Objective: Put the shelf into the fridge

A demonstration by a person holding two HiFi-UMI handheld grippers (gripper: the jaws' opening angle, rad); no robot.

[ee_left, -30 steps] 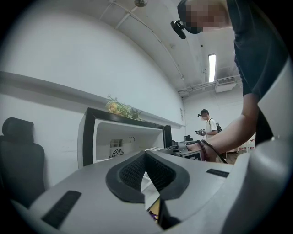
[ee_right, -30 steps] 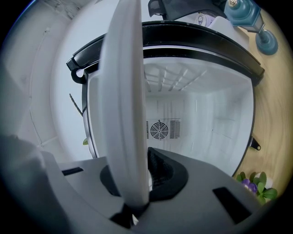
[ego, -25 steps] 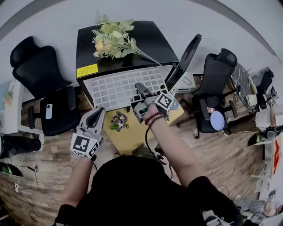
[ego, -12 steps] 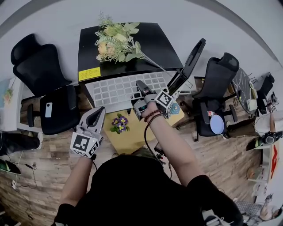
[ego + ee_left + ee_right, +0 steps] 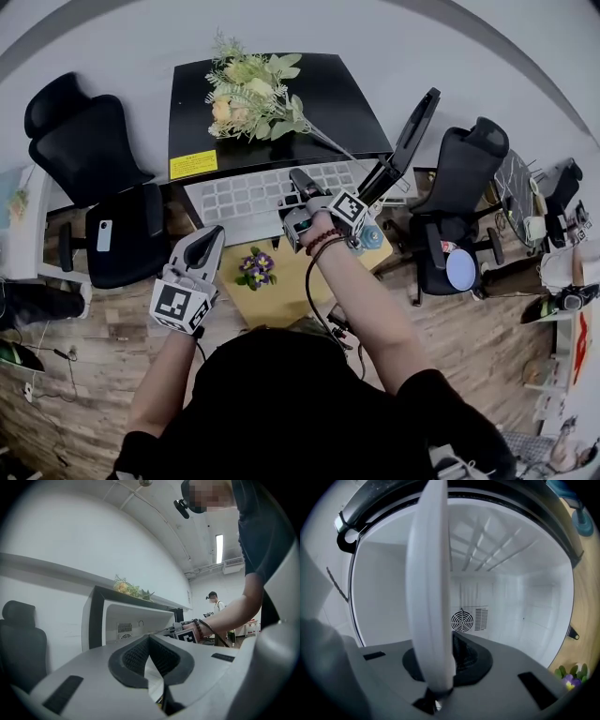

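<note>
The black mini fridge (image 5: 272, 108) stands open, and its door (image 5: 405, 136) swings out to the right. A white grid shelf (image 5: 239, 197) sticks out of its opening, lying flat. My right gripper (image 5: 300, 183) is shut on the shelf's front edge. In the right gripper view the shelf (image 5: 431, 588) runs edge-on between the jaws of the right gripper (image 5: 440, 670), and the white fridge interior (image 5: 515, 602) with a round fan vent (image 5: 462, 620) lies behind. My left gripper (image 5: 203, 244) hangs low at the left, shut and holding nothing; its own view shows the left gripper (image 5: 150, 645) facing the fridge (image 5: 96, 616).
A bunch of artificial flowers (image 5: 251, 86) lies on the fridge top. The fridge sits by a yellow low table (image 5: 286, 286) with a small purple flower (image 5: 253, 265). Black office chairs stand at the left (image 5: 94, 173) and right (image 5: 459, 202). A person (image 5: 215, 605) stands far off.
My right gripper has pushed the shelf a little deeper into the fridge. The left gripper has stayed where it was.
</note>
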